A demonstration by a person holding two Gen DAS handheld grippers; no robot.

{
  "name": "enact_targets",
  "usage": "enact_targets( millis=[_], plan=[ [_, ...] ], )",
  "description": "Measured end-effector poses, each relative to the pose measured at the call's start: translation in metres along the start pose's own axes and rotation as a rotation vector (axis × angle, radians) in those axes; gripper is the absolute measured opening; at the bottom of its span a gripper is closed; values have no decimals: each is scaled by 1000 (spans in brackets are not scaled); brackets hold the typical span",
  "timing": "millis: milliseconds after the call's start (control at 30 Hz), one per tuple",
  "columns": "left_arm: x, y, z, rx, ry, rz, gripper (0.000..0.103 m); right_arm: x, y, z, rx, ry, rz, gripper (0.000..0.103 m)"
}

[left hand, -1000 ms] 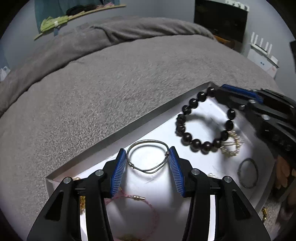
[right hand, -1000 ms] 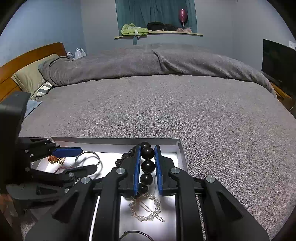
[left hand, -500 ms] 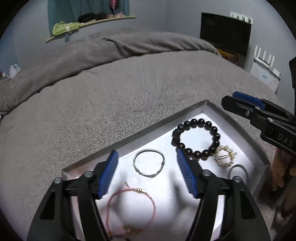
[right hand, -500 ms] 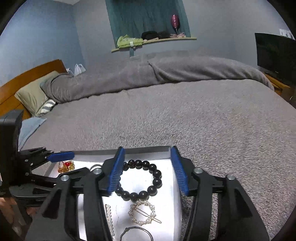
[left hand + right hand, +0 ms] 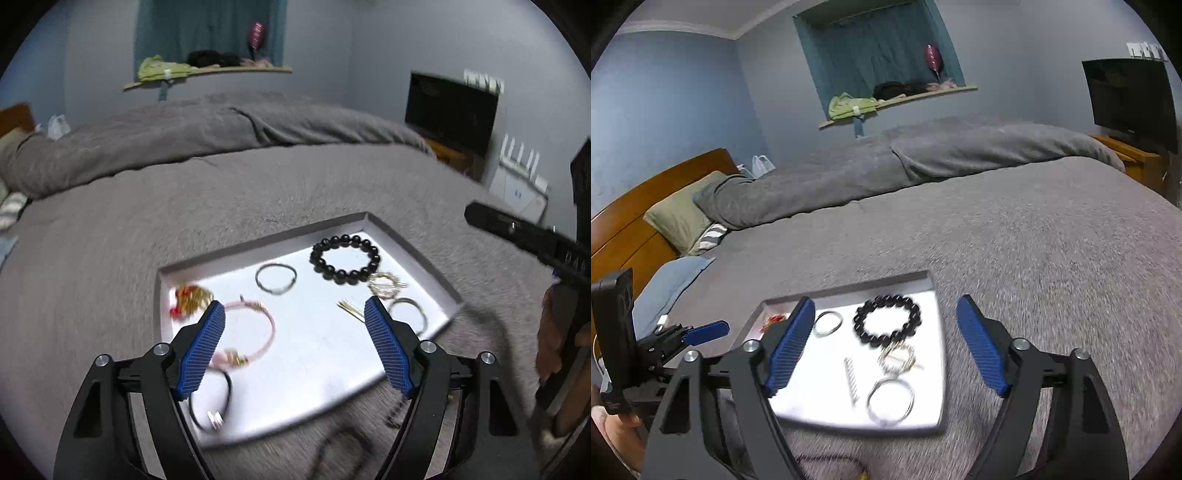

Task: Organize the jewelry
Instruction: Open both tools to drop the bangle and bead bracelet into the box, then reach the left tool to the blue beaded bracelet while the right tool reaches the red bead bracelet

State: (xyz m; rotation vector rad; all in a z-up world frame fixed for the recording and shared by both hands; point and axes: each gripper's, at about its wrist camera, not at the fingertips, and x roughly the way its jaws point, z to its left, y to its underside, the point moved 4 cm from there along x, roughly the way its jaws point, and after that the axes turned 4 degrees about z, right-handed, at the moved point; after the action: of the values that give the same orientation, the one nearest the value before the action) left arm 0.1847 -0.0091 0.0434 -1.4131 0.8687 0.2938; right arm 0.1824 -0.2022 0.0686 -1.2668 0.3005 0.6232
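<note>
A white tray [image 5: 258, 242] lies on the grey bed. In it are a black bead bracelet [image 5: 345, 260], a thin silver bangle [image 5: 276, 278], a pink cord bracelet [image 5: 255, 332] and a pearl hair clip [image 5: 386, 286]. My left gripper [image 5: 294, 304] hovers above the tray's near half, jaws opening, nothing between them. In the right wrist view the bead bracelet [image 5: 886, 321] and a silver hoop [image 5: 890, 402] rest in the tray [image 5: 940, 354]. My right gripper [image 5: 885, 303] hangs over them, jaws opening and holding nothing.
A gold and red piece [image 5: 190, 299] sits in the tray's left corner and a black hair tie [image 5: 210, 402] at its near edge. A dark necklace [image 5: 340, 443] lies on the blanket in front of the tray. Pillows and a wooden headboard [image 5: 635, 206] stand far left.
The right gripper let go of the black bead bracelet and the left spread away from the thin bangle. Both jaws widened and both hands pulled back and up from the tray.
</note>
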Motion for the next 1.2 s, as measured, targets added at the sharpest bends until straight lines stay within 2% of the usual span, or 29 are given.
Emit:
enact_targets(
  millis=[100, 200, 333, 433, 500, 633, 767, 1033, 1200],
  plan=[
    [-12, 22, -3, -16, -27, -28, 81, -15, 15, 16, -46, 3, -12, 85],
    [-24, 41, -6, -16, -73, -53, 81, -25, 29, 31, -86, 12, -19, 91],
    [-37, 65, -4, -48, -67, -65, 81, -35, 52, 44, -145, 44, -42, 97],
    [-44, 79, 1, -36, -100, -67, 82, -37, 70, 47, -193, 84, -45, 97],
    [-49, 85, 6, -41, -116, -68, 84, -38, 81, 46, -204, 84, -41, 98],
    [-61, 96, 20, -88, -102, -77, 87, -39, 91, 40, -187, 74, -26, 98],
    [-66, 101, 25, -61, -150, -88, 91, -41, 96, 34, -184, 94, -33, 98],
    [-62, 108, 28, -50, -210, -72, 93, -39, 104, 26, -167, 89, -2, 98],
    [-53, 120, 23, -39, -179, -38, 93, -31, 114, 20, -156, 59, 55, 98]
  ],
)
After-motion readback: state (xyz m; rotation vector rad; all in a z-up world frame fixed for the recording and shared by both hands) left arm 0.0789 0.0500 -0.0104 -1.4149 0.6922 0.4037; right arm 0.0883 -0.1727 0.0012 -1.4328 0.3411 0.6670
